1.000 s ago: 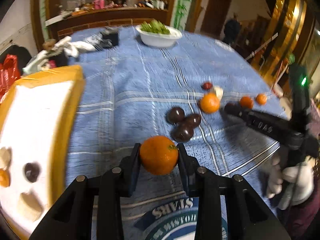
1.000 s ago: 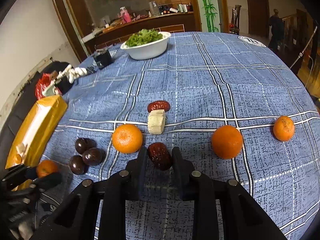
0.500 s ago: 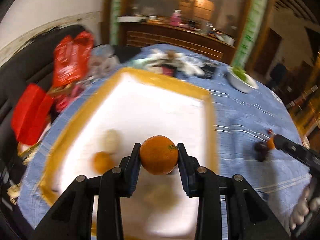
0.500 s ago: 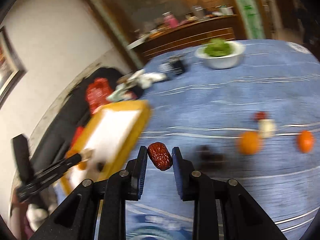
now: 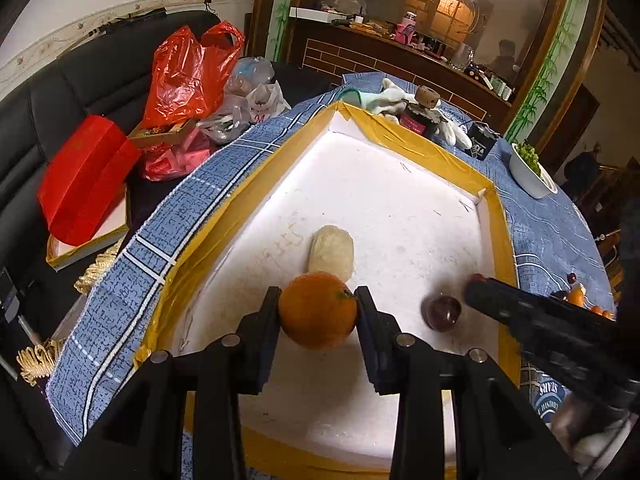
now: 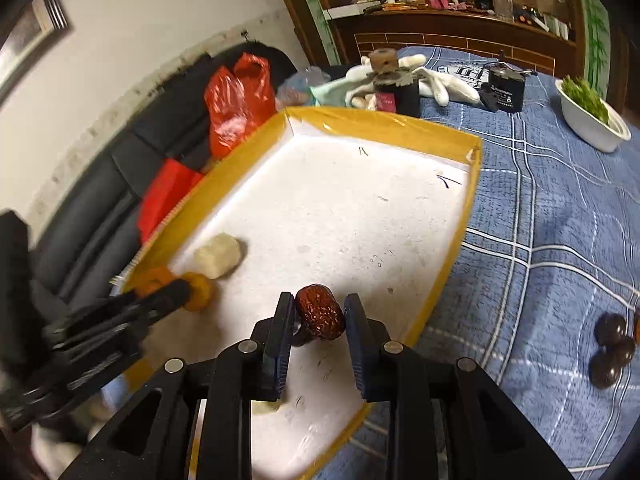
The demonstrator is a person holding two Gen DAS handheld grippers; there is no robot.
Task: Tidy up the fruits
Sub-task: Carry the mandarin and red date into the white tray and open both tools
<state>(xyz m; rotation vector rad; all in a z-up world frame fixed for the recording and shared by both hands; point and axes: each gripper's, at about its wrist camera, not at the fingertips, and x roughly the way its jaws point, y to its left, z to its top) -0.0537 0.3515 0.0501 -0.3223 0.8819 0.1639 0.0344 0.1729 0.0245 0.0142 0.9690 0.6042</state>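
My left gripper (image 5: 318, 312) is shut on an orange tangerine (image 5: 318, 310) and holds it over the near left part of a white tray with a yellow rim (image 5: 400, 216). A pale peeled fruit piece (image 5: 332, 254) and a dark round fruit (image 5: 442, 312) lie in the tray. My right gripper (image 6: 318, 316) is shut on a red date (image 6: 320, 312) over the tray's (image 6: 360, 216) near right part. In the right wrist view the left gripper (image 6: 188, 292) shows with its tangerine (image 6: 200, 290) beside the pale piece (image 6: 218, 255). The right gripper's tip (image 5: 480, 292) shows in the left wrist view.
Three dark fruits (image 6: 612, 348) lie on the blue checked tablecloth (image 6: 560, 240) to the tray's right. A white bowl of greens (image 6: 592, 124), a black box (image 6: 504, 90) and white gloves (image 6: 440, 84) stand behind the tray. Red bags (image 5: 184, 76) lie on a black sofa at left.
Both grippers have swung left from the loose fruit on the cloth to over the tray, each still holding its fruit. They now sit lower and closer to the tray floor.
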